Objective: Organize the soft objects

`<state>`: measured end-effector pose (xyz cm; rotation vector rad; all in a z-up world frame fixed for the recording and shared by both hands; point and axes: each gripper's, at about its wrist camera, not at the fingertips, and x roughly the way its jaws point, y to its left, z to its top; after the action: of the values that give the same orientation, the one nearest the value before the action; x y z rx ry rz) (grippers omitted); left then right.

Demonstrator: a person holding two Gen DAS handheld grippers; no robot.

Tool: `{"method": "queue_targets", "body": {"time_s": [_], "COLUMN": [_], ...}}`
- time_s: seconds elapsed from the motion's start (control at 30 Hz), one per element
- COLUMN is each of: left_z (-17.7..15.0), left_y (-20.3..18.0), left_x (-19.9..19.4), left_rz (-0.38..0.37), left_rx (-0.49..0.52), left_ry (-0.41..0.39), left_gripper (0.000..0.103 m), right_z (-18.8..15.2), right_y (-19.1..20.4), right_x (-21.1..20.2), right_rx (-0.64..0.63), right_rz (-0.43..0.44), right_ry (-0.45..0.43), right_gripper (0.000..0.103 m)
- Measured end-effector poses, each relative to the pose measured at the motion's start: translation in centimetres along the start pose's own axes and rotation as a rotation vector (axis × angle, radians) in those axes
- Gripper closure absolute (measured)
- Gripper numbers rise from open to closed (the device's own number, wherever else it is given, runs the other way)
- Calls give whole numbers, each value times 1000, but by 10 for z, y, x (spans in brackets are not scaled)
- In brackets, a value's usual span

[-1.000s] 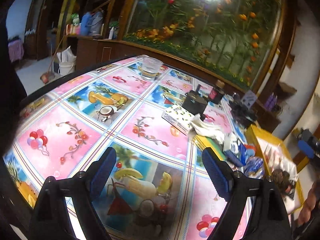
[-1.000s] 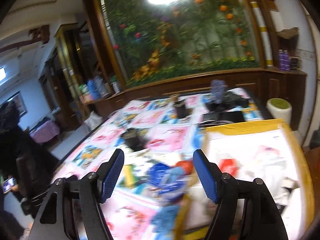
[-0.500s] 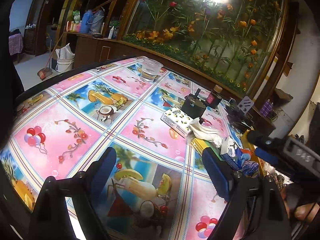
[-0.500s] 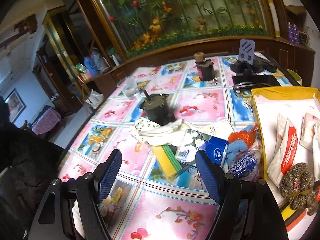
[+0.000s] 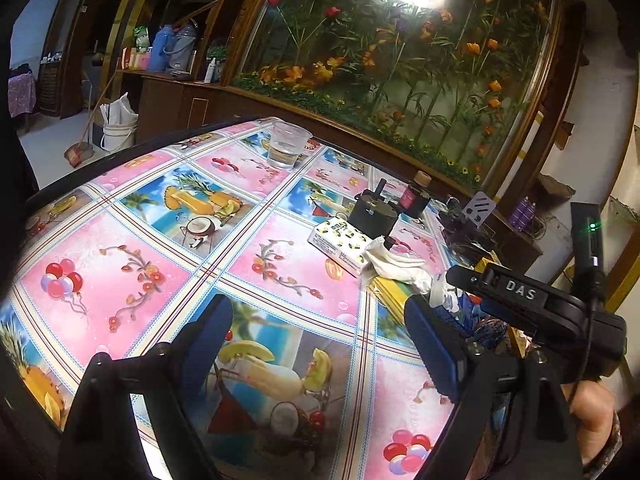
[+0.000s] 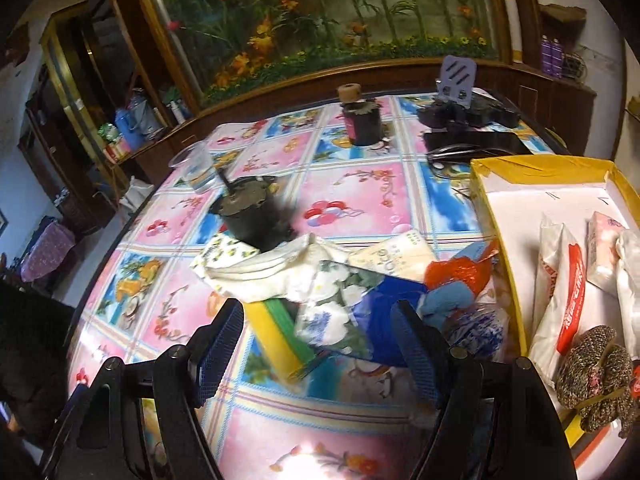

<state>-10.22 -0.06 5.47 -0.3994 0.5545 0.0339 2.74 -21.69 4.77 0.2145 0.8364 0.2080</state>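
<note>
Right gripper lined up on the soft pile; left one idle over bare cloth.

Right gripper (image 6: 318, 344) jaws wide, empty, aimed at the heap of soft packets (image 6: 340, 300) just beside the yellow-rimmed box (image 6: 488, 204), likely the sorting bin, since packets already lie inside. Left gripper (image 5: 320, 344) also wide, holding nothing, parked clear over the tablecloth (image 5: 132, 272).
</note>
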Motion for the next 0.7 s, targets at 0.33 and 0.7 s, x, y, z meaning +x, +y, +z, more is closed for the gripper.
{"method": "queue_targets", "body": {"time_s": [0.33, 0.7], "left_z": [-1, 0], "left_y": [0, -1], "left_x": [-2, -3], "left_rz": [-6, -6], "left_rx": [5, 11], "left_ry": [-10, -7], "left_gripper": [16, 16], "right_z": [-2, 6], "right_y": [-8, -16], "right_x": [30, 20], "right_rx": [-3, 3], "right_rz": [-108, -152], "right_ry": [65, 10], "right_gripper": [23, 23]}}
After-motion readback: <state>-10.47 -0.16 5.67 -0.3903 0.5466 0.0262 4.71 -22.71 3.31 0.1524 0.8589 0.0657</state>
